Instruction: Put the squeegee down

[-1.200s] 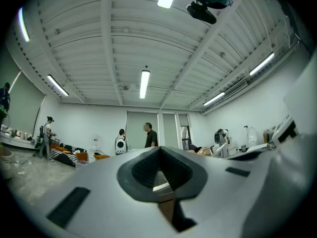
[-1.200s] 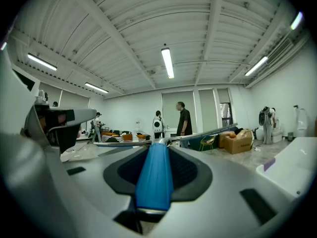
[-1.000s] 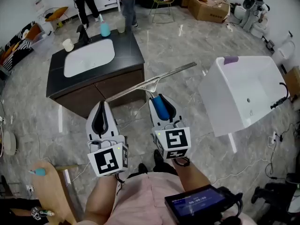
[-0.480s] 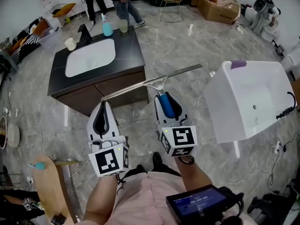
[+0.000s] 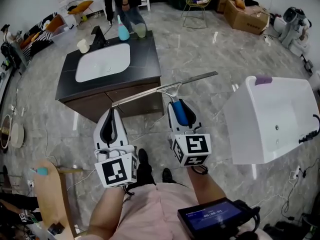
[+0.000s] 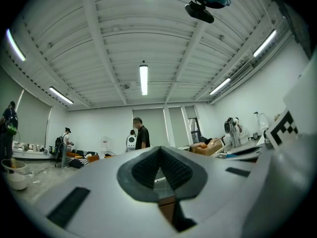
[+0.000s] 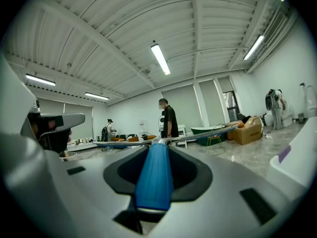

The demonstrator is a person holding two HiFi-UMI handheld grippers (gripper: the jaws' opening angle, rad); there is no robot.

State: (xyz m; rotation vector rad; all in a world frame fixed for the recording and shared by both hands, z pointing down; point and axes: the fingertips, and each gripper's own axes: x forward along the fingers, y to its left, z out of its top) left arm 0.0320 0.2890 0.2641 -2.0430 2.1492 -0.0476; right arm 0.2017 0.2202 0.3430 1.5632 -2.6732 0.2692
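Both grippers have advanced across the floor [image 5: 200, 49] toward the counter [image 5: 148, 59] since the earlier frame, and the white bathtub [image 5: 280, 119] now lies further to the right of the head view. The squeegee [image 5: 165, 89] has not been set down. It is held in the air ahead of the person, above the grey, glossy, marble-patterned floor and in front of the cabinet.

Right gripper [image 5: 179, 105]: fingers [image 7: 223, 182] clamped on the squeegee's smooth blue handle. The long, thin metal blade runs crosswise beyond the tips, tilted up to the right.

Left gripper [image 5: 111, 113]: fingers [image 6: 99, 192] closed together, their ribbed black pads meeting at the tip with nothing between them.

The counter top is a dark, matt slab on a brown cabinet, with an oval white sink [image 5: 102, 62] set into it. A black tap [image 5: 98, 35], a pale cup [image 5: 83, 46] and a blue bottle [image 5: 123, 32] stand along its far edge.
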